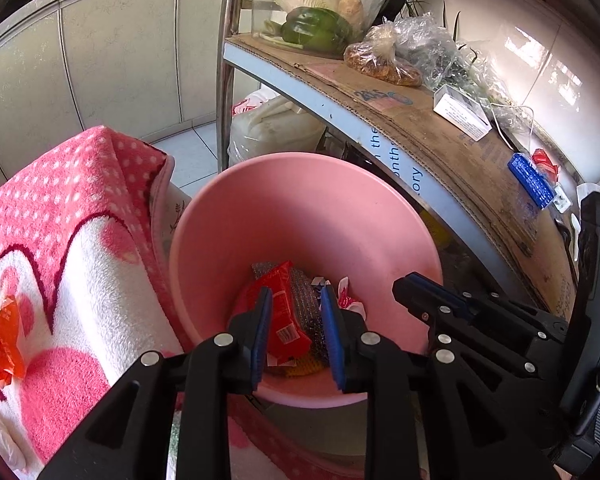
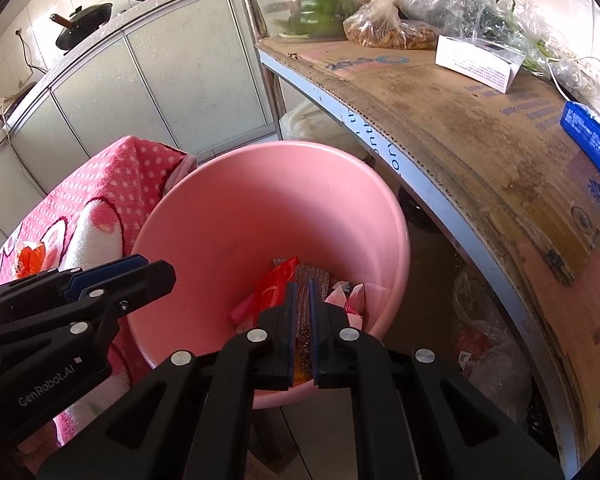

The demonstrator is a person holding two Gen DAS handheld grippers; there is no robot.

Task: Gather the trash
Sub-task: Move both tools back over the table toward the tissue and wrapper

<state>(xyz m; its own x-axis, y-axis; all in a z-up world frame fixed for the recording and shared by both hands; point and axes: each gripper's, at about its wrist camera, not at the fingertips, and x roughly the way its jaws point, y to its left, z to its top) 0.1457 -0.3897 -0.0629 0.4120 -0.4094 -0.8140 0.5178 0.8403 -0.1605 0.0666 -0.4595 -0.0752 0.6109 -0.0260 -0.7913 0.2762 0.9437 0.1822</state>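
Both claws hang over a pink plastic basin [image 1: 300,208]. Left gripper [image 1: 296,300] stands with its blue-padded jaws apart and nothing between them; right gripper [image 2: 301,292] has its jaws drawn almost together, a thin slit left, gripping nothing that can be seen. Below them, at the bottom of the basin, lies the trash: a crumpled red wrapper [image 1: 280,300] with a small white barcode patch, a grey metallic scouring pad [image 1: 306,286] beside it, and torn white-and-red scraps [image 1: 346,298] against the far wall; the print on the wrapper is too small to read. On the left gripper's black body, seen from the right wrist view, white lettering reads "GenRobot.AI" [image 2: 46,384]. Left of the basin and touching it lies a pink dotted towel [image 1: 72,232] with white hearts, and on it an orange wrapper [image 1: 0,340] not in the basin. To the right runs a shelf covered in stained cardboard [image 2: 480,136] with blue print, of which only "733" near the edge reads clearly. On the cardboard sit a white printed box [image 2: 480,60], a blue packet [image 2: 590,140], and bagged food [image 2: 392,28], with green peppers [image 2: 320,14] behind.
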